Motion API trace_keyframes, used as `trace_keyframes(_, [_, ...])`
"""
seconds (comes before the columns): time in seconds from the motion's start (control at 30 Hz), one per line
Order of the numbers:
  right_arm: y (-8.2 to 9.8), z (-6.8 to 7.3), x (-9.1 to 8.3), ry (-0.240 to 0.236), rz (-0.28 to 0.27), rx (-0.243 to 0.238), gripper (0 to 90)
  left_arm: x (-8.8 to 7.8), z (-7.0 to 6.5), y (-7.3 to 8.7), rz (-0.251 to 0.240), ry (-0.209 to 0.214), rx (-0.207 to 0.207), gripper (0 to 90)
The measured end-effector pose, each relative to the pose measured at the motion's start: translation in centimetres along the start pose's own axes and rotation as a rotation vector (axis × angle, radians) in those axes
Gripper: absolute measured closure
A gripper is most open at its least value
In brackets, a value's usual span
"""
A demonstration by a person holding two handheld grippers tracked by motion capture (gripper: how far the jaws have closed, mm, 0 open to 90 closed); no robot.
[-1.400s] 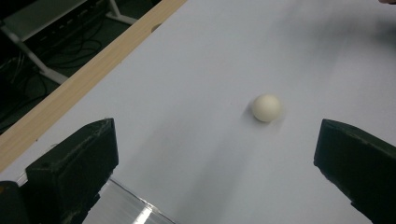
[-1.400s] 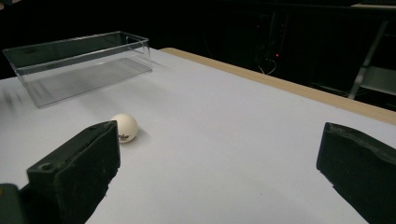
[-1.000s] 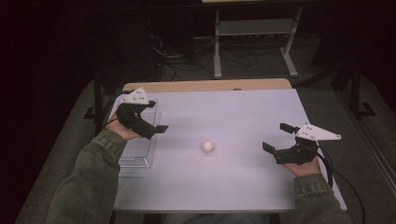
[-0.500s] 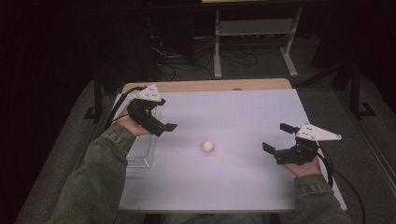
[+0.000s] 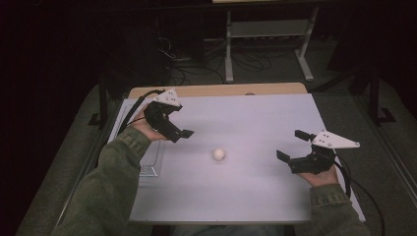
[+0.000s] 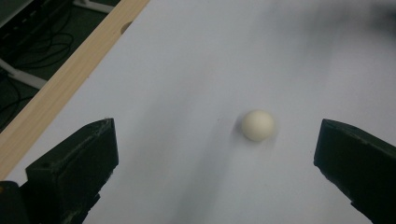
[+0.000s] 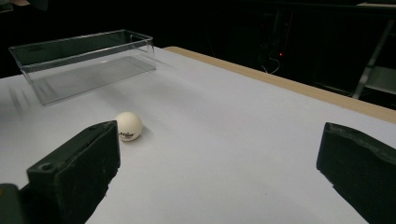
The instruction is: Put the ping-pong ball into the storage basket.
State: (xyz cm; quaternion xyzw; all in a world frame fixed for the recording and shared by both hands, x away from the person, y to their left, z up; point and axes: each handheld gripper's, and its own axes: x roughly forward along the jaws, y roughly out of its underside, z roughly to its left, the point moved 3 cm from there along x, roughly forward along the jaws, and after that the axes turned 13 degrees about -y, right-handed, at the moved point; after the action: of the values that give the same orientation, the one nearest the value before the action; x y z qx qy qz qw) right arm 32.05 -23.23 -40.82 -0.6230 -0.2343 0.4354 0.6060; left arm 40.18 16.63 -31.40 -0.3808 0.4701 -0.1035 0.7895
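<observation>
Left gripper is now hanging over the far-left part of the white table, jaws spread wide and holding nothing. Against the frames from a second ago it is sitting farther from the person and a little toward centre: then it was hovering above the clear plastic box at the left edge, and now the box's near corner is showing uncovered beside the green sleeve.

In the left gripper view the table-tennis ball is lying between the two black jaws, closer to the right-hand one, well ahead and apart from both. So the left gripper is lining up on the ball.

The ball is resting on the bare table top near the middle, in the same spot as in both earlier frames, touching nothing.

Right gripper is holding station at the right side of the table, unchanged over the last second, jaws released and empty. Its own view is showing the ball just past its left jaw, with the clear box empty behind it.

Judgement: the approach to the ball is under way; no grasp yet. A round ball may roll if one jaw is touching first.
</observation>
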Motion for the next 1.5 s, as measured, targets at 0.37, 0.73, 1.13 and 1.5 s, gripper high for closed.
trace_keyframes(0.37, [0.0, 0.1, 0.0, -0.005, -0.001, 0.001, 0.0, 1.3, -0.4, -0.7, 0.023, 0.012, 0.021, 0.0])
trace_keyframes(0.73, [0.0, 0.1, 0.0, -0.008, 0.001, 0.001, 0.0, 2.6, -0.7, -1.4, 0.041, 0.026, 0.050, 0.0])
trace_keyframes(1.13, [0.0, 0.1, 0.0, -0.010, 0.001, -0.004, 0.0, 3.9, -1.0, -1.5, 0.065, 0.041, 0.060, 0.0])
trace_keyframes(1.5, [0.1, 0.3, 0.1, -0.011, 0.009, -0.008, 0.0, 5.5, -1.8, -1.6, 0.093, 0.058, 0.076, 0.0])
